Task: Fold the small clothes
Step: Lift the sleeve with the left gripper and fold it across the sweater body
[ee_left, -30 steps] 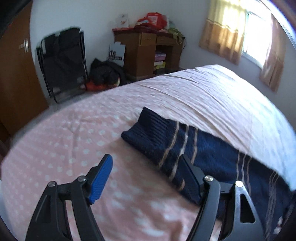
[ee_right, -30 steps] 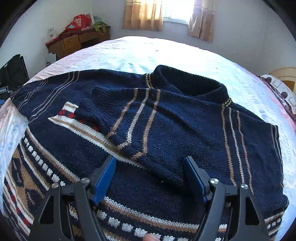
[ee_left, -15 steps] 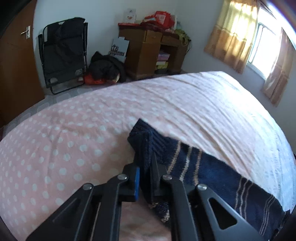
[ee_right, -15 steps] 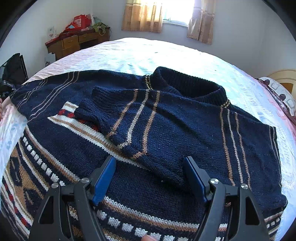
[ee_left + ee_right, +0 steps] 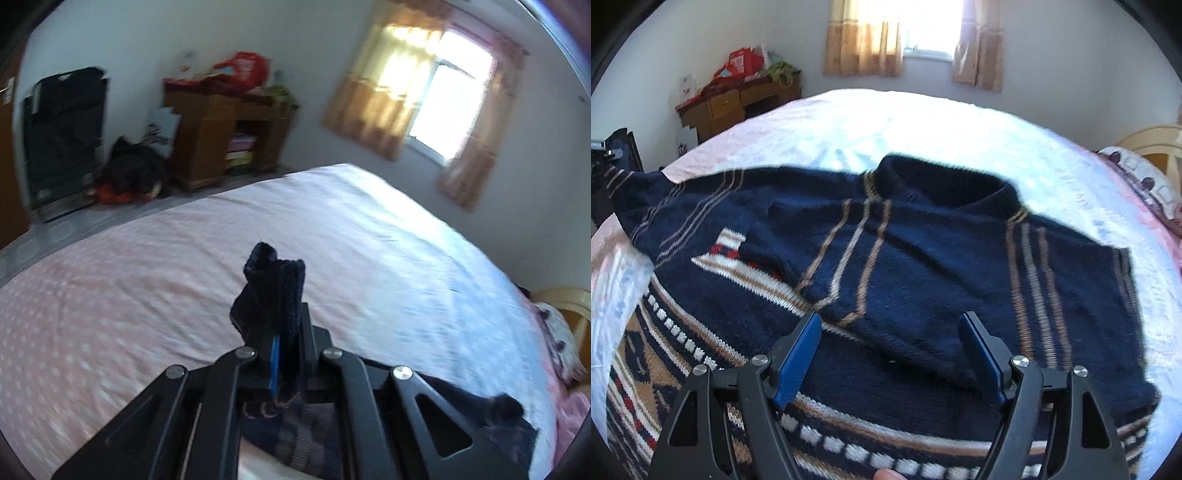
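Sleeve-fold step — left gripper [image 5: 286, 354] clenched on cuff [image 5: 275, 291] lifted off bed [image 5: 147, 288], right gripper [image 5: 890, 354] released over sweater [image 5: 923, 258] — next, cuff across onto the body.

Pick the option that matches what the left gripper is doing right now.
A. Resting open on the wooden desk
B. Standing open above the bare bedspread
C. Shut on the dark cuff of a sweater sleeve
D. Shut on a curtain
C: in the left wrist view the left gripper has its jaws closed on the navy sleeve cuff, which sticks up past the jaws above the pink bedspread.
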{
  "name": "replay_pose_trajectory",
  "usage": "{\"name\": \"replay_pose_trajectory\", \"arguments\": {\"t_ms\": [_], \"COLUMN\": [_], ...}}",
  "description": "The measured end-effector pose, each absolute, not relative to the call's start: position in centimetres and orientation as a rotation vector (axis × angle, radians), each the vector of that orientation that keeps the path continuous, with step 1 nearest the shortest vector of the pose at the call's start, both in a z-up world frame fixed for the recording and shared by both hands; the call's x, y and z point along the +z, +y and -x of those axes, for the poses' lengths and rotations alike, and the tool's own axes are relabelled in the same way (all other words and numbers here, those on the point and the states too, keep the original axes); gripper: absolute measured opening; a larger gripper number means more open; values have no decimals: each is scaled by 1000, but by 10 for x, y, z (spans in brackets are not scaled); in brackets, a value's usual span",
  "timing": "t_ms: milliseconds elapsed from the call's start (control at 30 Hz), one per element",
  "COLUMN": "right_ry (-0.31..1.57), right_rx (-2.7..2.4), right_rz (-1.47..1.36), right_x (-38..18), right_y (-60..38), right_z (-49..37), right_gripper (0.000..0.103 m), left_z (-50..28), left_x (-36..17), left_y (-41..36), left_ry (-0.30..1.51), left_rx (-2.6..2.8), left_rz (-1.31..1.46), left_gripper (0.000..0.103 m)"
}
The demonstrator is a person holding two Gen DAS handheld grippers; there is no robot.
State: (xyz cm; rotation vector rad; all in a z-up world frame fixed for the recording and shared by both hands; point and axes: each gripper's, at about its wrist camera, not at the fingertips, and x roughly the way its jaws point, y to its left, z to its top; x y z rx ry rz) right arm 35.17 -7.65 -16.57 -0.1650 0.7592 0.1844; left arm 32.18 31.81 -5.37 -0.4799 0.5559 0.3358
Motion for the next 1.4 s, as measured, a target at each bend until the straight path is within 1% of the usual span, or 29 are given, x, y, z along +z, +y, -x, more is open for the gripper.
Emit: {"name": "replay_pose_trajectory", "arguments": {"t_ms": [267,567,933,1133,1267,1400], "right_ry": [681,653,652,653,662,672], "right_rx": [164,72,56,21,-7,-21], "right_rz": [184,114,54,-22,-77,-101], "right_x": [-126,-118,-125,-132,-137,-145], "right_y": [-119,-191,-238,-265,-281,-288], "right_z": [-320,-282,-245,-239,-241,-244], "right_gripper": [77,77,77,77,77,77], "left_z": [-324,-340,-365,-368,-372,-377], "left_x": [-17,-5,-18,-37,-54,-71], "left_y": [230,131,-9,-84,-122,-144], "left_ry": [524,536,606,655,673,706], "left_rx": [152,-5,-206,-277,-274,-261], "left_rz": [475,496,477,424,340,286], "left_gripper": [7,7,7,7,7,7]}}
